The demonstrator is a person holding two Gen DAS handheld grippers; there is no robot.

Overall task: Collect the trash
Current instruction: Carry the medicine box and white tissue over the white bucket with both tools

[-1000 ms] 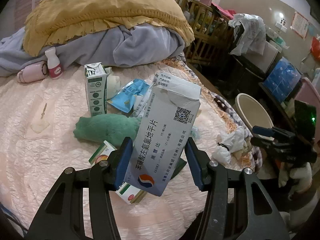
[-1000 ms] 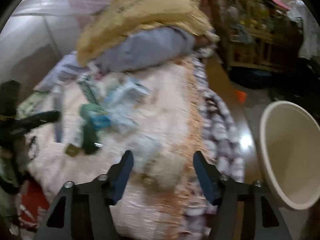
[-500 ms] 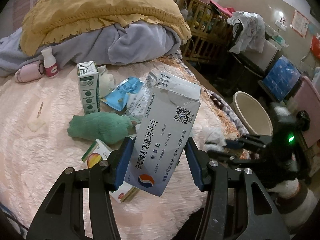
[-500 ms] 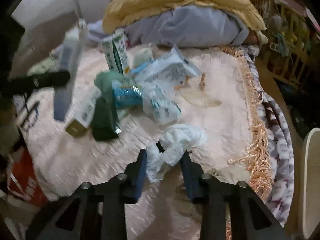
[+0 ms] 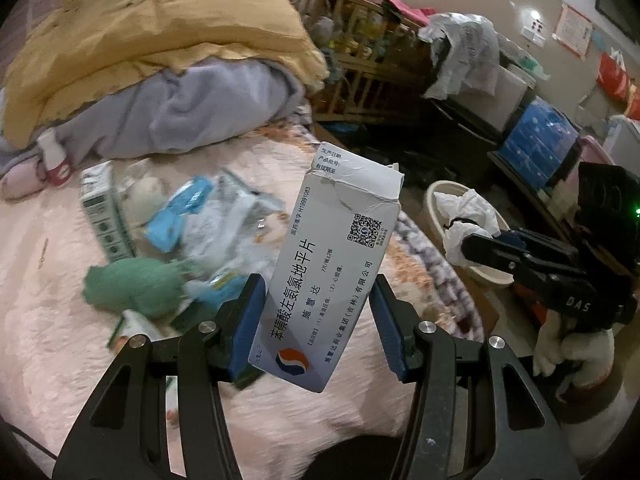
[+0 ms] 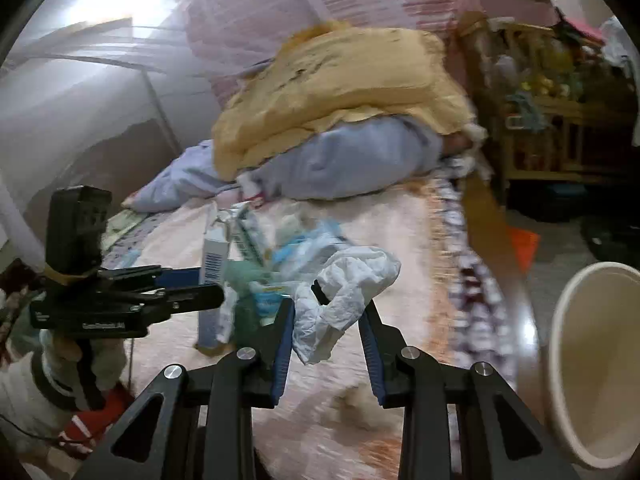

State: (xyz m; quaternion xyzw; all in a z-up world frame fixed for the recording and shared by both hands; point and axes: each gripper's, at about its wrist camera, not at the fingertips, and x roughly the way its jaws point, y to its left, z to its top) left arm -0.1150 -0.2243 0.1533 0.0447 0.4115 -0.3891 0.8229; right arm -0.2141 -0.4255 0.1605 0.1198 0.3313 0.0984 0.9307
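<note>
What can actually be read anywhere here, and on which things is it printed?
"苯磺酸左氨氯地平片", "施慧达", "国药准字 H19991083": on the white medicine box in the left tongs.
"DAS": on the right tongs' black body.
Green carton, blue wrappers, wall notices: too blurred to read.

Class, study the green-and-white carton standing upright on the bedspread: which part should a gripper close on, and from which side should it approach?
Grip the green-and-white carton across its narrow upper body, coming from above. It stands upright and tall, its top free, while the green cloth and blue packets crowd its base.
</note>
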